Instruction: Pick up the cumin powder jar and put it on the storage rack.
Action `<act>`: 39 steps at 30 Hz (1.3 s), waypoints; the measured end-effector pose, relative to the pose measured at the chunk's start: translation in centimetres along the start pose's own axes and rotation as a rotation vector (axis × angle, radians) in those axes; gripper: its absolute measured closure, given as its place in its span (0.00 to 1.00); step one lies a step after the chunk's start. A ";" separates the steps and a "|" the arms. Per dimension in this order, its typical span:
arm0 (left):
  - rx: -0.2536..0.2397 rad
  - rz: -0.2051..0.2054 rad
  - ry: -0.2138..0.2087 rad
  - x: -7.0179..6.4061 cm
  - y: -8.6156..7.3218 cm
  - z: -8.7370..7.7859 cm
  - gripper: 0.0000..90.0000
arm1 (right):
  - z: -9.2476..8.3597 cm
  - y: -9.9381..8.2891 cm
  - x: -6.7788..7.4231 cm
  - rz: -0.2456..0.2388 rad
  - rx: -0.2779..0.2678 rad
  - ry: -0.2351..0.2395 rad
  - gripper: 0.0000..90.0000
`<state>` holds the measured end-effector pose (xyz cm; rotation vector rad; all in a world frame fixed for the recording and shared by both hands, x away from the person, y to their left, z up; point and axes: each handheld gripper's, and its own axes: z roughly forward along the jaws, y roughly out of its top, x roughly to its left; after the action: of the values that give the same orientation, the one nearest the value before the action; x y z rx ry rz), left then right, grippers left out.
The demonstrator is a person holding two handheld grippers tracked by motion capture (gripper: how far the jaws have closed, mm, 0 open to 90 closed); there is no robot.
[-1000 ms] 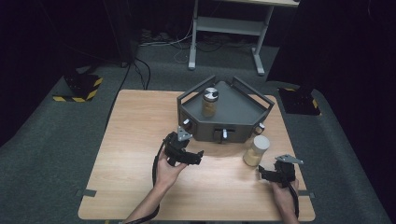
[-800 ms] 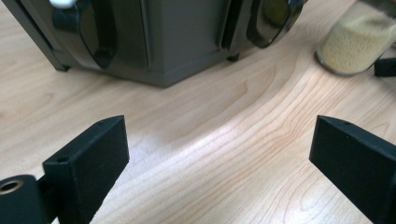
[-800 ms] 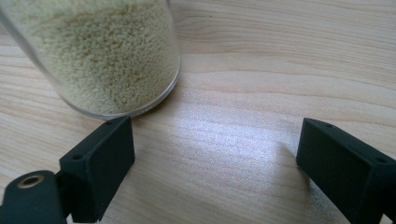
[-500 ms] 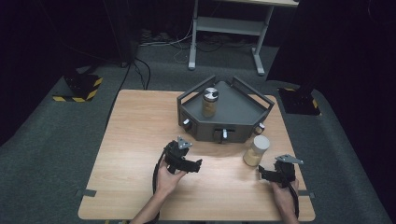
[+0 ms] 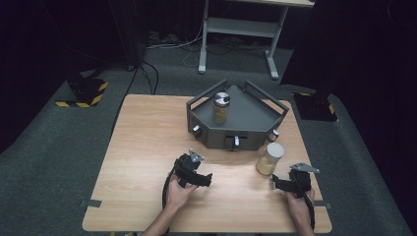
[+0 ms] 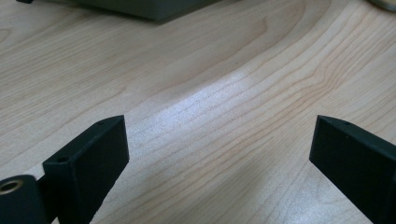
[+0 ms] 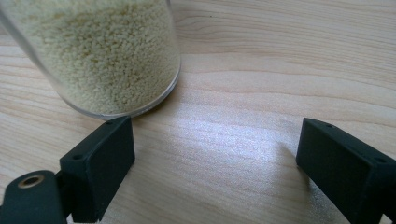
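A clear jar of pale grains with a light lid (image 5: 270,158) stands on the wooden table (image 5: 147,137), just right of the grey tray's front. In the right gripper view the jar (image 7: 102,51) fills the upper left, close ahead of the left jaw. My right gripper (image 5: 276,182) is open, low on the table below and right of that jar; nothing is between its jaws (image 7: 215,158). My left gripper (image 5: 205,179) is open over bare wood at the front centre-left, its jaws wide apart (image 6: 219,149). A second jar with a dark lid (image 5: 221,107) stands inside the grey tray (image 5: 255,123).
The grey angular tray has raised handle bars and small knobs on its front faces (image 5: 236,141). Its edge appears at the top of the left gripper view (image 6: 154,9). Table edges lie close behind both hands. A metal desk frame (image 5: 241,29) stands on the dark floor beyond.
My left gripper has drawn back from the tray's front corner toward the near table edge and turned to point right. The right gripper has stayed where it was.
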<state>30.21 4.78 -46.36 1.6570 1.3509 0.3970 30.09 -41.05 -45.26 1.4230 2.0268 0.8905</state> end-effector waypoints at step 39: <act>-0.028 0.054 0.005 0.3 -2.7 1.2 0.01 | 0.0 0.0 0.0 -0.004 -0.001 0.003 0.12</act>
<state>29.58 4.37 -49.29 1.6734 1.3008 0.4494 30.09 -41.07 -45.28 1.4177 2.0298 0.8926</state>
